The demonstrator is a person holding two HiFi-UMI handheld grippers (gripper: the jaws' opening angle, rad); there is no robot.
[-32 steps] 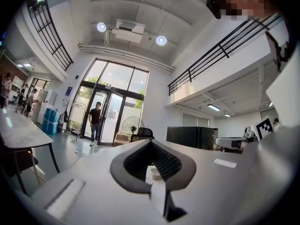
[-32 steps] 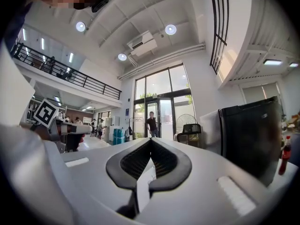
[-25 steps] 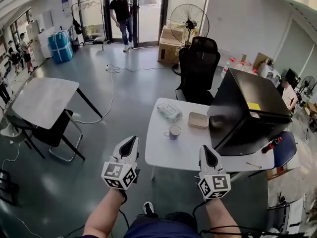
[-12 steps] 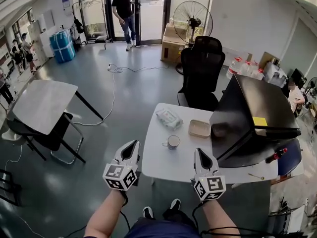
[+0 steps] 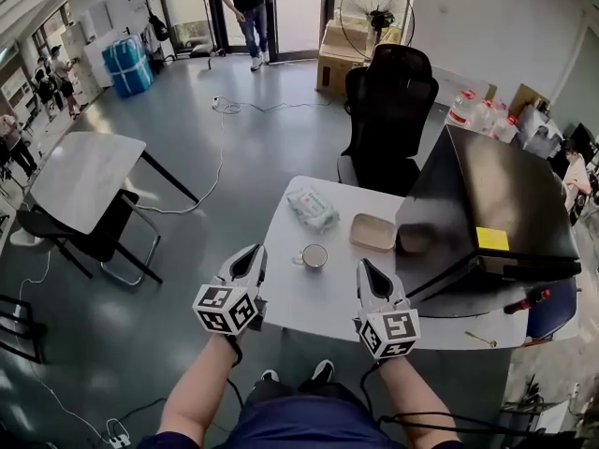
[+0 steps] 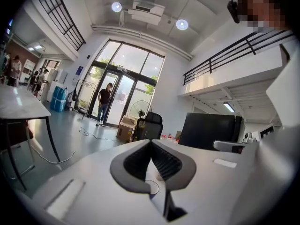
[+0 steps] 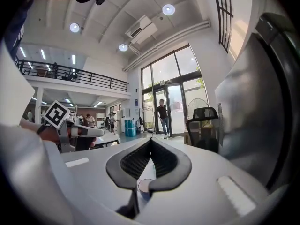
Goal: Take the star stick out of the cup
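Approach step, nothing grasped. Left gripper (image 5: 251, 256) and right gripper (image 5: 366, 271) both pinched closed, empty. Cup (image 5: 314, 256) on white table (image 5: 309, 309), just ahead of fingertips, between the two.

My plan: spread right jaws before descending, come over cup mouth, pinch stick, lift straight up. Left could steady cup.

Head view gives layout, but I cannot make out star stick. Gripper views show only cup rim below closed tips.

The left tool (image 5: 253, 253) and right tool (image 5: 364, 267) are held out side by side (jaws together, gripping nothing).
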